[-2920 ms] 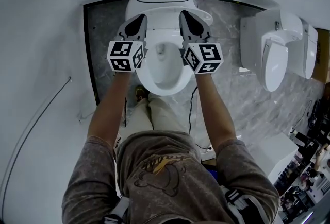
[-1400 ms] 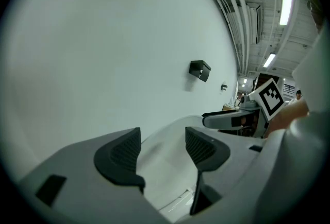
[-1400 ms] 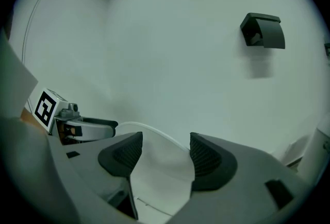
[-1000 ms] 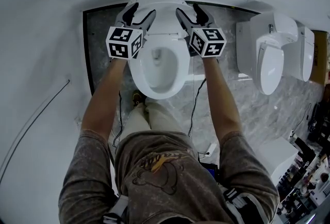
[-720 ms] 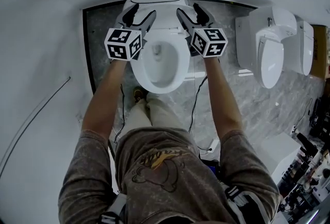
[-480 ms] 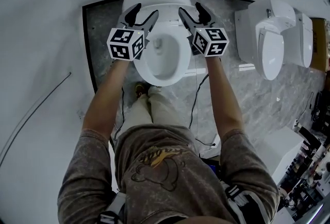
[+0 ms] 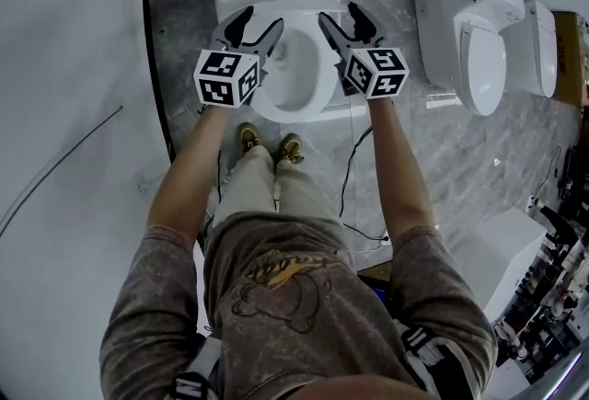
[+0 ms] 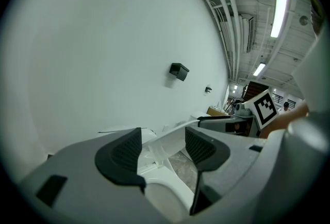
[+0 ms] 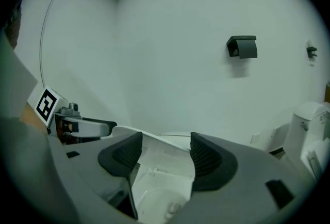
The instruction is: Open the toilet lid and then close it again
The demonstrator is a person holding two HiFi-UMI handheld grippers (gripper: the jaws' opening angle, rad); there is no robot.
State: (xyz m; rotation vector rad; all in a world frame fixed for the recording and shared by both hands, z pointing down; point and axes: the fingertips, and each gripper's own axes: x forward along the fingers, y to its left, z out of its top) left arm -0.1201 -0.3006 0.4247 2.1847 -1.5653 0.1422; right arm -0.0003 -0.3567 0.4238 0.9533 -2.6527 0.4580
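The white toilet [image 7: 296, 85] stands at the top middle of the head view, its bowl uncovered. The lid [image 7: 299, 12] shows as a white raised edge running between my two grippers. My left gripper [image 7: 259, 19] sits at the lid's left side and my right gripper [image 7: 340, 14] at its right side. In the left gripper view the lid [image 8: 170, 138] passes between the spread jaws of the left gripper [image 8: 162, 145]. The right gripper view shows the same: the lid [image 9: 165, 153] lies inside the right gripper [image 9: 165, 151]. Both are open; I cannot tell whether the pads touch the lid.
Two more white toilets [image 7: 460, 40] stand to the right on the grey marble floor [image 7: 184, 49]. A black cable [image 7: 354, 168] runs past the person's shoes [image 7: 267, 142]. A black fixture [image 9: 242, 46] hangs on the white wall. Clutter [image 7: 552, 269] fills the lower right.
The jaws of both grippers, close together 2.9 s ago, are now spread. Over the last second the grippers have kept to the lid's sides while the toilet has slid up the view; the shoes now show.
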